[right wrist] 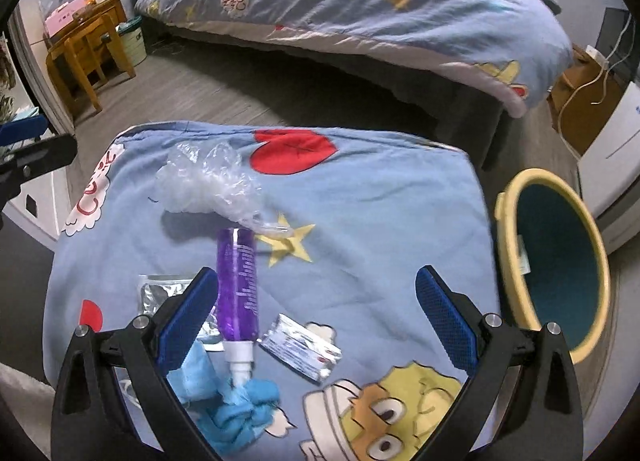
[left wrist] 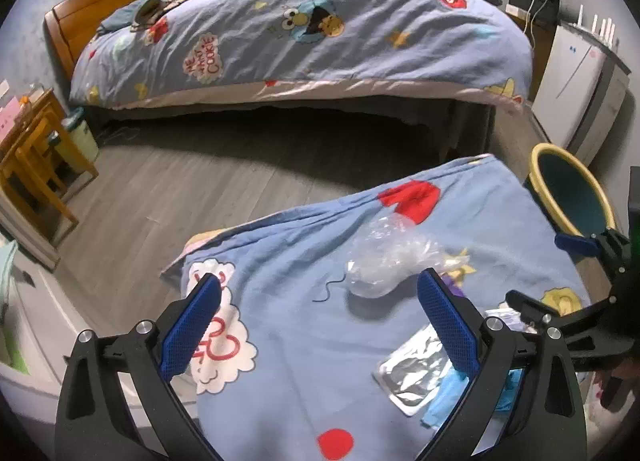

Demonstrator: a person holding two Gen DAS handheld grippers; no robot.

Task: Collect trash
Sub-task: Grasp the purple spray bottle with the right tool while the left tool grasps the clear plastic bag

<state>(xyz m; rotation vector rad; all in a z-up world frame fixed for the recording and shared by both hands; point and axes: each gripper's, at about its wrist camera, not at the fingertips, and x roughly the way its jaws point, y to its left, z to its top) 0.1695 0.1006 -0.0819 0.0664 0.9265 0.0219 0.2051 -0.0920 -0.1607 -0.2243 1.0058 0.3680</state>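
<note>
A crumpled clear plastic bag (left wrist: 386, 257) (right wrist: 208, 185) lies on a blue cartoon-print cover (left wrist: 304, 341) (right wrist: 380, 229). A purple spray bottle (right wrist: 237, 285), a silver foil pouch (left wrist: 416, 369) (right wrist: 166, 287), a small silver wrapper (right wrist: 302, 347) and a crumpled blue cloth (right wrist: 236, 401) lie nearer me. A bin with a yellow rim (left wrist: 570, 191) (right wrist: 552, 257) stands on the floor at the right. My left gripper (left wrist: 320, 297) is open and empty above the cover, short of the bag. My right gripper (right wrist: 316, 293) is open and empty above the bottle and wrapper; it also shows in the left wrist view (left wrist: 560, 273).
A bed with a matching duvet (left wrist: 304, 37) (right wrist: 360, 1) stands across the grey wood floor (left wrist: 192, 181). A wooden chair and desk (left wrist: 36, 153) (right wrist: 84, 49) and a small white bin (left wrist: 82, 133) stand at the left. A white appliance (left wrist: 572, 81) stands at the right.
</note>
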